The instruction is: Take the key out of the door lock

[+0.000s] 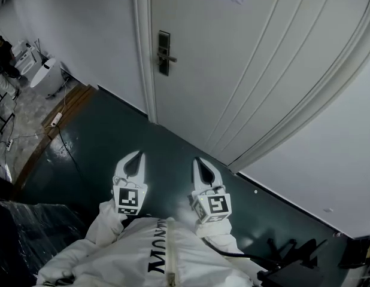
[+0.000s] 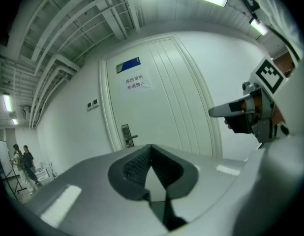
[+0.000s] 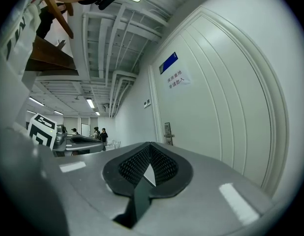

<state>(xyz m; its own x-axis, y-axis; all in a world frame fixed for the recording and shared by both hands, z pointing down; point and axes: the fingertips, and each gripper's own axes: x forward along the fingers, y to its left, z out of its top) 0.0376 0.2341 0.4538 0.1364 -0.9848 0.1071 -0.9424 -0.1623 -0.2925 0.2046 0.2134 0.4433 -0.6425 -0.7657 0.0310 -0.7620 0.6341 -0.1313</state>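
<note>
Both closed jaws stand far from the door lock (image 1: pixel 164 52).

the white panelled door (image 1: pixel 233 70) looks smooth and matt, painted. at the door's edge, the dark lock plate (image 1: pixel 164 52) with lever handle looks metal. below the door, the dark green floor (image 1: pixel 143 142) is glossy.

White padded jacket (image 1: pixel 113 262), dark lettering (image 1: pixel 156 255), white left gripper (image 1: pixel 139 155), right gripper (image 1: pixel 197 159)

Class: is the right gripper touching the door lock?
Apart. The head view shows the right gripper held over the floor, well short of the door lock.
</note>
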